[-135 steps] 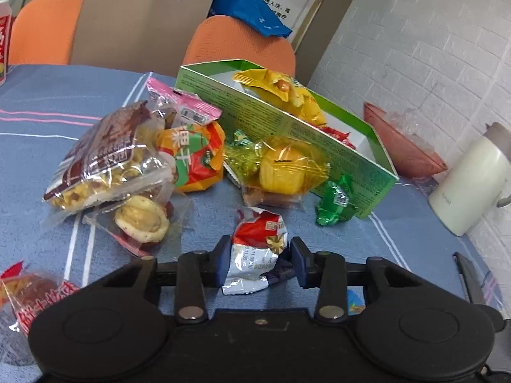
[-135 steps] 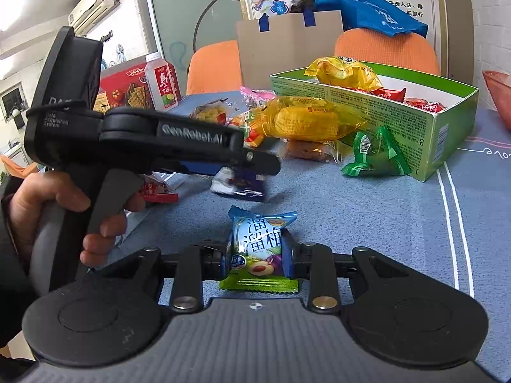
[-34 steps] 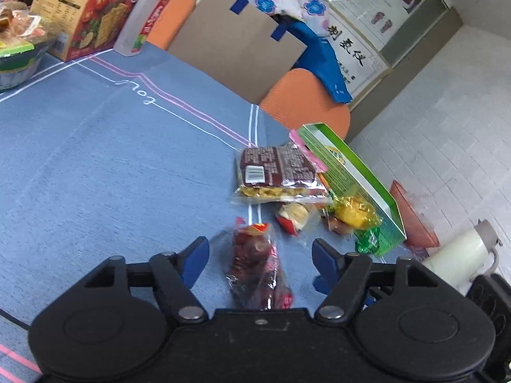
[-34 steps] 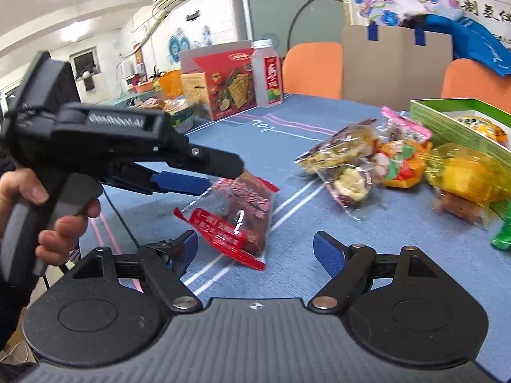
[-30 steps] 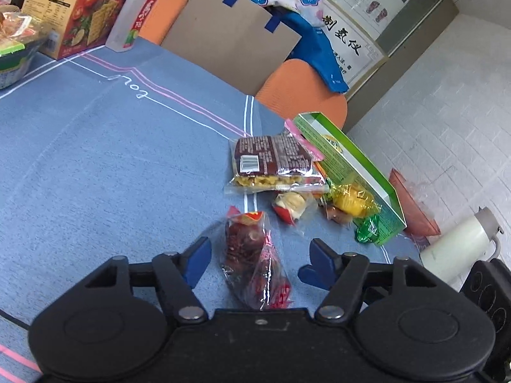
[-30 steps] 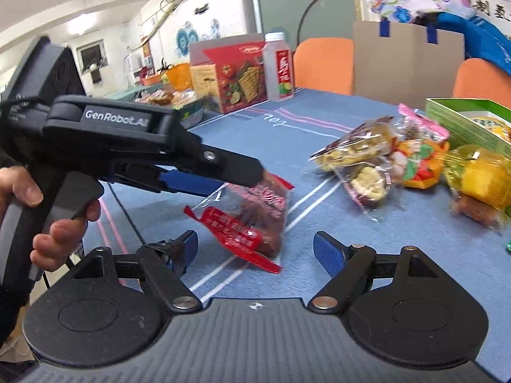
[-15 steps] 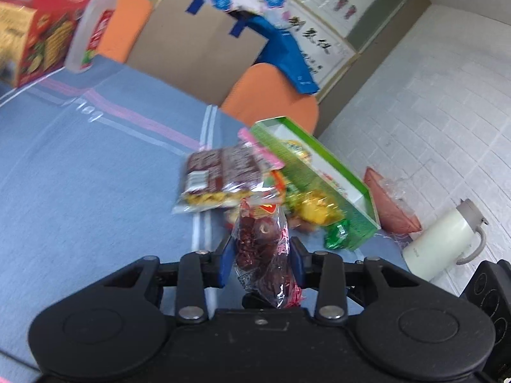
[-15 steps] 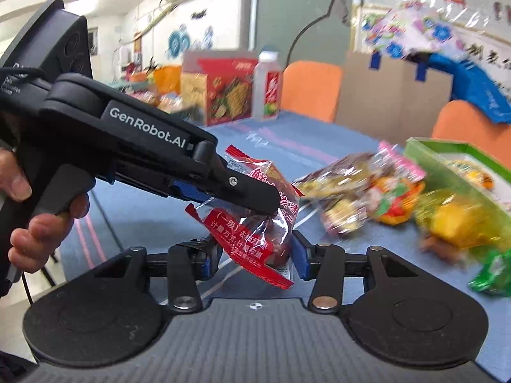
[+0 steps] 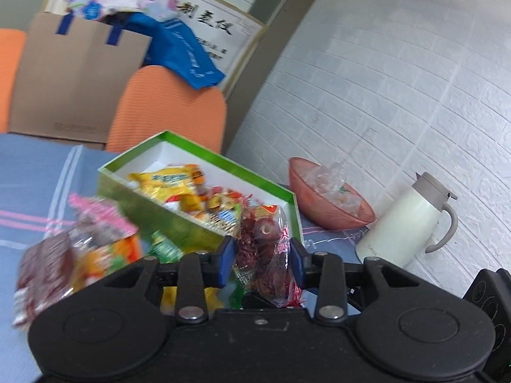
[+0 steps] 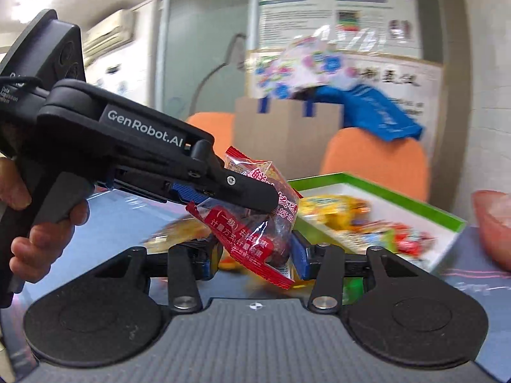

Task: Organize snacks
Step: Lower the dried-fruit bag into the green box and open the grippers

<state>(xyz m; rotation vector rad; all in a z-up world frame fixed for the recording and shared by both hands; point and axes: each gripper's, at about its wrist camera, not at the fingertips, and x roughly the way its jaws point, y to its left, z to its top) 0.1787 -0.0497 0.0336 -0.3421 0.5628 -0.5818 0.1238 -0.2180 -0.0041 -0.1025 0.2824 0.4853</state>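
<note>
Left claw (image 9: 261, 263): we are gripping the red date packet (image 9: 268, 249) beside the green box (image 9: 179, 220).
Right claw (image 10: 255, 257): we are pinching the same packet.

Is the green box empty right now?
No, the green box already holds several wrapped snacks, seen from the left wrist view.

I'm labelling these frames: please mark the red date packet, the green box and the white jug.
red date packet (image 9: 266, 249): left wrist view, clear middle.
green box (image 9: 153, 207): left wrist view, near side wall.
white jug (image 9: 399, 223): left wrist view, body.
</note>
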